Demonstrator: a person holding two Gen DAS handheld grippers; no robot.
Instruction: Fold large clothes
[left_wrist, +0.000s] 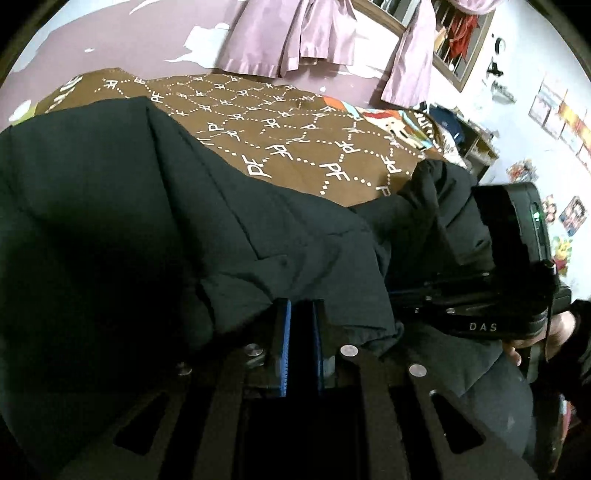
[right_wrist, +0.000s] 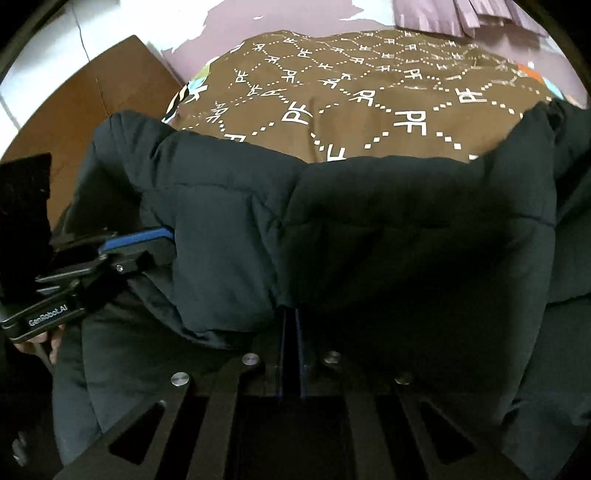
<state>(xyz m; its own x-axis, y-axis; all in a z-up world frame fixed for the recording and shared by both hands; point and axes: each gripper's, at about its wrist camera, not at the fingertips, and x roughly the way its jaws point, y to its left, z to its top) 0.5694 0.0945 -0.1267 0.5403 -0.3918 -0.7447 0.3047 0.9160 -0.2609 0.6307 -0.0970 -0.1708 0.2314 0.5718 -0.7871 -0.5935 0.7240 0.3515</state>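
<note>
From my left wrist, my left tongs (left_wrist: 301, 310) pinch the hem of the dark padded jacket (left_wrist: 147, 229), which spreads ahead over the brown patterned bedspread (left_wrist: 295, 147). From my right wrist, my right tongs (right_wrist: 291, 317) are clenched on the jacket's edge, its bulk piled just ahead.

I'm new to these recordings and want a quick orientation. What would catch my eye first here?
A bulky dark puffer jacket fills the foreground of both views, draped over a brown bedspread printed with white dotted diamonds and letters. Both claws are shut on its fabric: the left claw and the right claw. Pink curtains hang on the wall behind.
</note>
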